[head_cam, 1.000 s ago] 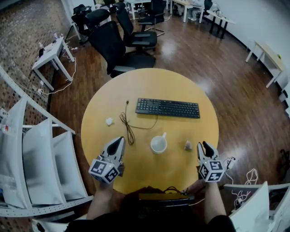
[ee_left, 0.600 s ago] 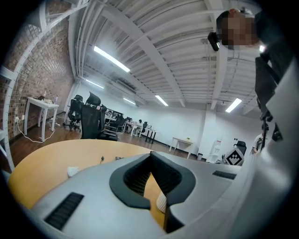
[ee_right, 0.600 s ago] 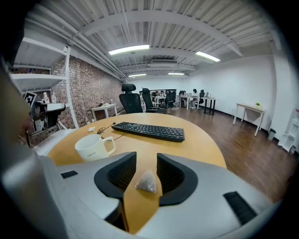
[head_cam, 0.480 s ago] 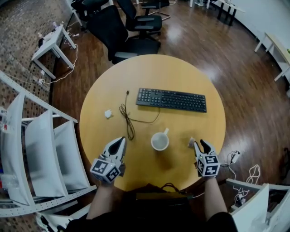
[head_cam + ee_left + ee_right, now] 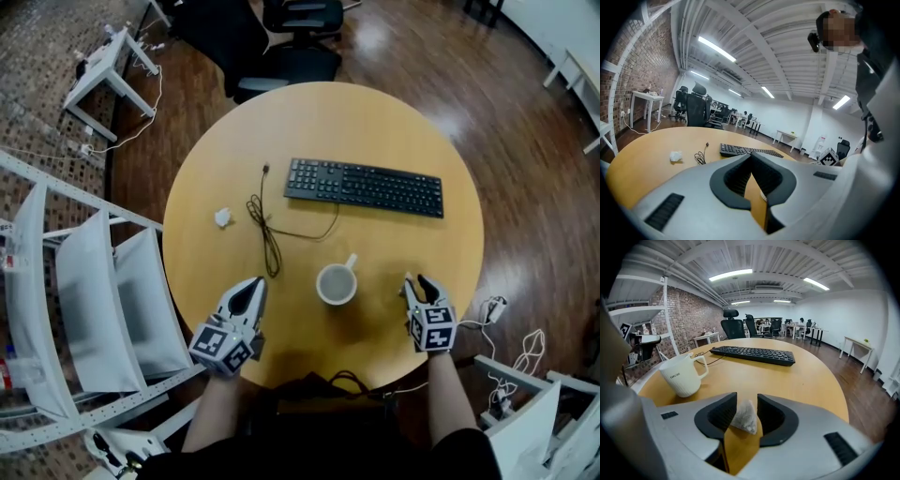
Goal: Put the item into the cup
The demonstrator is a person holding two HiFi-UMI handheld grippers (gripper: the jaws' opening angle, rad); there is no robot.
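Note:
A white mug (image 5: pixel 336 284) stands upright near the front of the round wooden table (image 5: pixel 309 122); in the right gripper view the mug (image 5: pixel 682 376) is ahead to the left. A small pyramid tea bag (image 5: pixel 744 417) lies on the table between the jaws of my right gripper (image 5: pixel 746 397), which stands open around it. In the head view the right gripper (image 5: pixel 417 279) is right of the mug and hides most of the bag. My left gripper (image 5: pixel 253 286) hovers left of the mug, shut and empty; its tips (image 5: pixel 751 157) meet.
A black keyboard (image 5: pixel 364 187) lies behind the mug, with a coiled black cable (image 5: pixel 267 239) and a crumpled white scrap (image 5: pixel 222 218) to the left. White shelving (image 5: pixel 84 309) stands at the table's left, office chairs (image 5: pixel 272 37) beyond it.
My right gripper has moved forward and a little left, so the tea bag now sits between its jaws, which have spread wider. The left gripper has barely moved.

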